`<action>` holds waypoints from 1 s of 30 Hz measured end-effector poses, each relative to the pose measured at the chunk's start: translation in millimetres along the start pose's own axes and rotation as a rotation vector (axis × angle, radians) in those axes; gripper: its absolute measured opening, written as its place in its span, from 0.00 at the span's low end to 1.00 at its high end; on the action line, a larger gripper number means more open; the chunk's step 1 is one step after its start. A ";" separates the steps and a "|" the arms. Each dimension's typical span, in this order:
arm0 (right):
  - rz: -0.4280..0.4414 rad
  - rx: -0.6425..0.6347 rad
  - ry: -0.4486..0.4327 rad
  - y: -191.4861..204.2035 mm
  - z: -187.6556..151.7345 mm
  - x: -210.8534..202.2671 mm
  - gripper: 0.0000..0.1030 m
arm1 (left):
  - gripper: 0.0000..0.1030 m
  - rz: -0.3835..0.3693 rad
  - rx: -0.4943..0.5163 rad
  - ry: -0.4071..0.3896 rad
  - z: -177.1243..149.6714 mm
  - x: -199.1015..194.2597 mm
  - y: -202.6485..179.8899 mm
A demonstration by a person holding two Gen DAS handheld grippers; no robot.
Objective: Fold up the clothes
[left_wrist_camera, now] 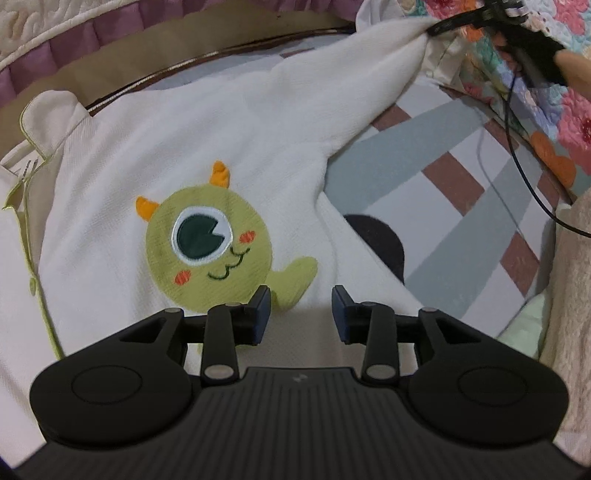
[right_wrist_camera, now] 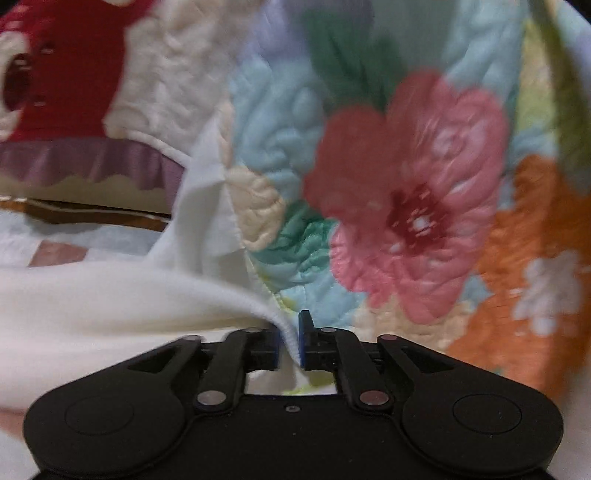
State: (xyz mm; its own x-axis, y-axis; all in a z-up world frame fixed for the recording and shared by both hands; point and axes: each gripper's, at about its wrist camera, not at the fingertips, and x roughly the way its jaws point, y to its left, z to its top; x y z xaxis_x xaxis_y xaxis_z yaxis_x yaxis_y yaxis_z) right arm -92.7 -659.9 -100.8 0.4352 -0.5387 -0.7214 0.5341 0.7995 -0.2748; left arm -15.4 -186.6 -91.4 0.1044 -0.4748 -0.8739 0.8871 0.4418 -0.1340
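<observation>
A white child's top (left_wrist_camera: 207,140) with a green one-eyed monster patch (left_wrist_camera: 207,247) lies spread on a striped bed sheet (left_wrist_camera: 458,155). Its collar (left_wrist_camera: 48,118), edged in light green, is at the left. My left gripper (left_wrist_camera: 301,302) hovers open just above the garment's lower part, with nothing between its fingers. My right gripper (left_wrist_camera: 437,29) shows at the top right of the left wrist view, lifting the sleeve end. In the right wrist view my right gripper (right_wrist_camera: 290,341) is shut on a pinch of the white sleeve (right_wrist_camera: 122,295).
A flowered quilt (right_wrist_camera: 406,184) rises close behind the right gripper and along the right side (left_wrist_camera: 554,110). A cream pillow with a purple frill (left_wrist_camera: 74,40) lies at the back. A black cable (left_wrist_camera: 517,147) hangs from the right gripper. A beige cloth (left_wrist_camera: 569,314) sits at the right.
</observation>
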 end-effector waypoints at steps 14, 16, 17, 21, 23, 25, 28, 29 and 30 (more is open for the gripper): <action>0.217 0.860 -0.012 -71.5 -49.7 -24.3 0.67 | 0.40 0.042 -0.072 -0.188 35.0 23.3 11.9; 0.203 0.990 -0.031 -61.8 -67.1 -31.1 0.73 | 0.40 0.047 -0.058 -0.188 40.9 29.3 8.3; 0.196 1.055 -0.040 -56.9 -75.7 -34.5 0.73 | 0.40 0.050 -0.051 -0.187 43.9 32.4 6.4; 0.122 1.118 -0.038 -40.7 -86.9 -44.4 0.72 | 0.40 0.066 0.017 -0.208 57.8 40.0 -2.9; 0.075 1.138 0.001 -33.7 -94.8 -47.8 0.72 | 0.42 0.064 0.031 -0.213 64.5 44.9 -5.1; 0.080 1.180 0.018 -24.3 -106.1 -49.2 0.73 | 0.45 0.048 0.008 -0.197 70.3 51.8 -3.9; 0.117 1.164 0.012 -10.2 -110.0 -40.1 0.72 | 0.45 0.056 0.011 -0.179 72.9 58.4 -5.3; 0.114 1.146 0.011 -9.1 -108.1 -33.9 0.72 | 0.45 0.059 0.012 -0.173 73.7 60.6 -5.8; 0.111 1.130 0.009 -8.3 -106.2 -27.6 0.59 | 0.45 0.064 0.016 -0.173 74.1 61.2 -5.6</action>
State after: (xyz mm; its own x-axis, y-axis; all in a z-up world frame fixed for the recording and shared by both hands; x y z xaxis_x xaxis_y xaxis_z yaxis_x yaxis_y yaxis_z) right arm -186.1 -623.4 -146.1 0.5185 -0.4743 -0.7115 0.8428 0.1428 0.5190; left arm 19.4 -274.6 -109.5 0.2358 -0.5707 -0.7866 0.8829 0.4641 -0.0721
